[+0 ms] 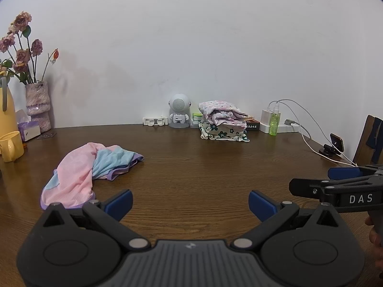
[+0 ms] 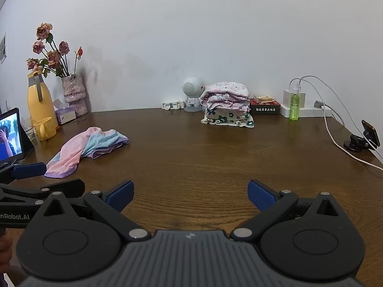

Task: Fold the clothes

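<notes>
A crumpled pink, light-blue and purple garment (image 1: 91, 169) (image 2: 88, 147) lies on the left part of the brown wooden table (image 1: 203, 167) (image 2: 215, 157). A stack of folded floral clothes (image 1: 223, 120) (image 2: 226, 104) sits at the back by the wall. My left gripper (image 1: 190, 203) is open and empty, just right of the garment's near end. My right gripper (image 2: 190, 195) is open and empty over bare table, well right of the garment. In the left wrist view the right gripper (image 1: 318, 179) shows at the right edge; the left gripper (image 2: 47, 174) shows at the right wrist view's left edge.
At the back left stand a vase of dried roses (image 2: 73, 91), a yellow jug (image 2: 40, 100), a yellow mug (image 2: 44, 128), a tissue box (image 2: 65, 114) and a lit screen (image 2: 9, 134). A small robot speaker (image 2: 191, 95), a dark box (image 2: 264, 108), a green spray bottle (image 2: 294, 105), chargers with cables (image 2: 335, 129) and a phone mount (image 2: 363, 138) stand right.
</notes>
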Available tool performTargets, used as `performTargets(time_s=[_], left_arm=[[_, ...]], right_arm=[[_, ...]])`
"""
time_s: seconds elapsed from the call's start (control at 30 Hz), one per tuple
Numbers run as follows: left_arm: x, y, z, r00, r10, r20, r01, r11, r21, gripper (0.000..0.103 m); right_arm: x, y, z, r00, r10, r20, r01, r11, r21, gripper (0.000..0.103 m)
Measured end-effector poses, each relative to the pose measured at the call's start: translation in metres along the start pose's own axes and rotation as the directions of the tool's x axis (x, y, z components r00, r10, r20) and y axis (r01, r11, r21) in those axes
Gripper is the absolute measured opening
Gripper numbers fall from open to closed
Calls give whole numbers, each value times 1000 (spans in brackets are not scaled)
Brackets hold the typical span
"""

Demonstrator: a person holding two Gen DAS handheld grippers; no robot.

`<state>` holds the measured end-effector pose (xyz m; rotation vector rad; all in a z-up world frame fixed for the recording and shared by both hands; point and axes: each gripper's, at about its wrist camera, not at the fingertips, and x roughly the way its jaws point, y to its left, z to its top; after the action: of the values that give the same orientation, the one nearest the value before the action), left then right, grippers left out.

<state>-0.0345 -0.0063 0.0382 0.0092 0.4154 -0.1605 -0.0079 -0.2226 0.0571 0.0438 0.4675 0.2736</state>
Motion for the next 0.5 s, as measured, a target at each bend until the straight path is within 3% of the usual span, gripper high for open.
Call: performTargets(time_s=[0.5], left_arm=[[2,1,0,1000,1,0,-1,1000,6,103]], right_arm=[[3,1,-2,1000,-1,-14,1,1000,6,103]])
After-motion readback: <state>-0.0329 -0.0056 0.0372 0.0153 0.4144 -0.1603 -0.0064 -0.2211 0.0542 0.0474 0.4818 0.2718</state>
